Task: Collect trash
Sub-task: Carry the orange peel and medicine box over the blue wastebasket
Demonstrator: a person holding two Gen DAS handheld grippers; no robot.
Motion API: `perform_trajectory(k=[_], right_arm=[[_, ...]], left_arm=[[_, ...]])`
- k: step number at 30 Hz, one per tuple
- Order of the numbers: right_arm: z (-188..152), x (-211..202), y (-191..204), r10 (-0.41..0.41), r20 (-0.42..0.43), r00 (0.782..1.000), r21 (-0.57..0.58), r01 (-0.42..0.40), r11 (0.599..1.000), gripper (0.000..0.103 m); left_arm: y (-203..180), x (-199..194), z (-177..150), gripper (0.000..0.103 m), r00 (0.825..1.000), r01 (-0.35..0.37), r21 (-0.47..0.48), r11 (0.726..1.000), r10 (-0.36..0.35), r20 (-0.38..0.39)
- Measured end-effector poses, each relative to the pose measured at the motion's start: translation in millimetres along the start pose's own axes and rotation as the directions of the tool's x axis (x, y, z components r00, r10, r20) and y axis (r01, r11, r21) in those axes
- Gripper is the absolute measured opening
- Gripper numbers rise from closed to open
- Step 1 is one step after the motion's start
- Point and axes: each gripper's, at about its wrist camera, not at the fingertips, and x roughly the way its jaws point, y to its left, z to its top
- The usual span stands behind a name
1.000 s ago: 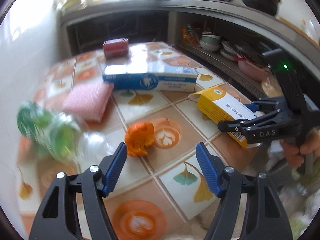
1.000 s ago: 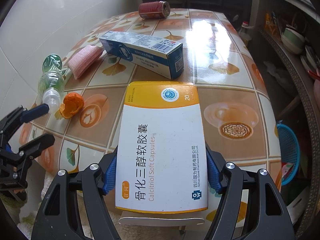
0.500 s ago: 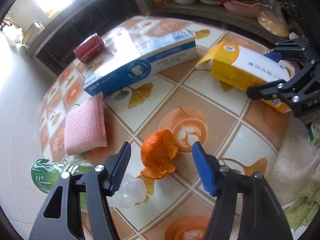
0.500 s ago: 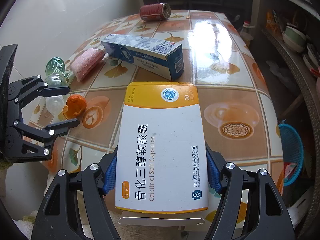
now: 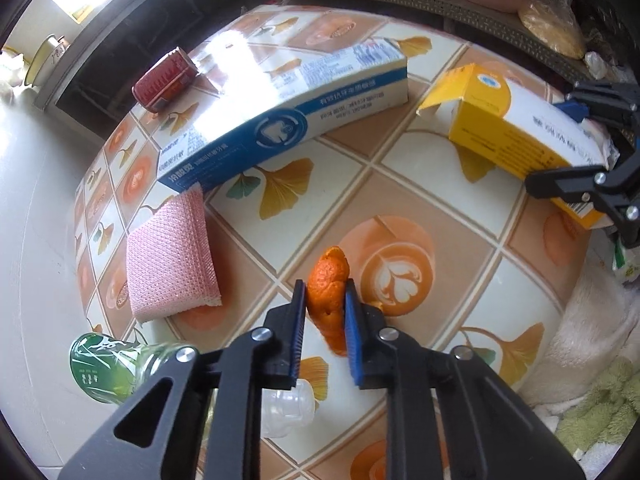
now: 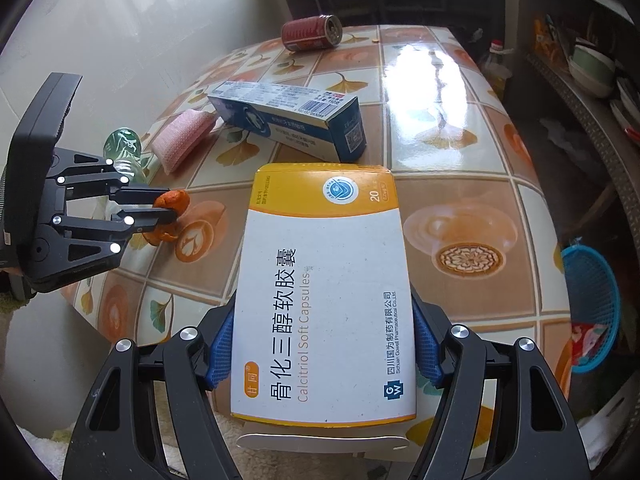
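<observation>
An orange peel (image 5: 326, 280) lies on the tiled table (image 5: 404, 184), squeezed upright between the blue pads of my left gripper (image 5: 325, 286), whose jaws are closing on it. In the right wrist view the same left gripper (image 6: 166, 202) pinches the peel (image 6: 180, 200) at the table's left edge. My right gripper (image 6: 324, 344) is shut on a yellow and white medicine box (image 6: 324, 280), held over the near edge of the table. That box (image 5: 512, 128) and the right gripper (image 5: 556, 142) also show at the right of the left wrist view.
A blue and white carton (image 5: 280, 120), a pink sponge (image 5: 172, 264), a red can (image 5: 166, 84) and a plastic bottle with a green label (image 5: 108, 364) lie on the table. A blue basket (image 6: 592, 308) sits on the floor at right. Shelves with dishes stand beyond.
The left gripper came down over the orange peel and its jaws narrowed from wide apart until they pinch it. The right gripper kept still with the medicine box.
</observation>
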Motion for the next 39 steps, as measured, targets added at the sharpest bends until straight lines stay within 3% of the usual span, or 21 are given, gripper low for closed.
perform_trajectory(k=[5, 11, 16, 21, 26, 28, 31, 34, 37, 39], right_arm=[[-1.3, -9.9, -14.5, 0.052, 0.025, 0.998, 0.047, -0.053, 0.997, 0.067], [-3.7, -38.4, -33.5, 0.098, 0.109, 0.989, 0.097, -0.109, 0.989, 0.067], [-14.2, -70.1, -71.7, 0.056, 0.184, 0.981, 0.188, -0.091, 0.978, 0.067], [-36.2, -103.6, -142.1, -0.089, 0.233, 0.968, 0.365, -0.002, 0.931, 0.067], [-75.8, -109.0, -227.3, -0.26, 0.127, 0.957, 0.56, 0.147, 0.815, 0.067], [-90.6, -100.6, -255.3, -0.289, 0.07, 0.955, 0.612, 0.188, 0.768, 0.067], [-106.4, -80.7, -291.7, -0.298, 0.004, 0.955, 0.667, 0.219, 0.712, 0.067], [-106.1, -59.3, -320.2, -0.313, -0.044, 0.949, 0.685, 0.257, 0.681, 0.067], [-95.6, -34.0, -345.9, -0.349, -0.075, 0.934, 0.669, 0.306, 0.677, 0.069], [-90.2, -14.1, -361.1, -0.379, -0.081, 0.922, 0.639, 0.34, 0.69, 0.078]], left_arm=[[10.5, -19.3, 9.6, 0.015, 0.999, 0.005, -0.054, 0.999, -0.003, 0.045], [13.1, -50.5, 33.0, 0.015, 0.99, 0.073, -0.136, 0.988, -0.055, 0.131], [-16.1, -65.3, 89.2, 0.015, 0.96, 0.192, -0.126, 0.973, -0.159, 0.232], [-76.6, -62.8, 173.0, 0.015, 0.915, 0.299, -0.019, 0.954, -0.282, 0.289], [-147.4, -22.5, 250.4, 0.015, 0.885, 0.424, 0.029, 0.905, -0.421, 0.199], [-181.0, 8.8, 280.5, 0.015, 0.877, 0.465, 0.031, 0.885, -0.465, 0.126], [-219.7, 51.1, 311.7, 0.015, 0.88, 0.473, 0.04, 0.88, -0.474, 0.037], [-249.0, 90.2, 334.3, 0.015, 0.866, 0.499, 0.013, 0.866, -0.498, -0.042], [-270.8, 117.1, 357.4, 0.017, 0.862, 0.504, 0.01, 0.863, -0.503, -0.065], [-279.0, 130.8, 368.4, 0.028, 0.847, 0.528, -0.009, 0.849, -0.528, -0.06]])
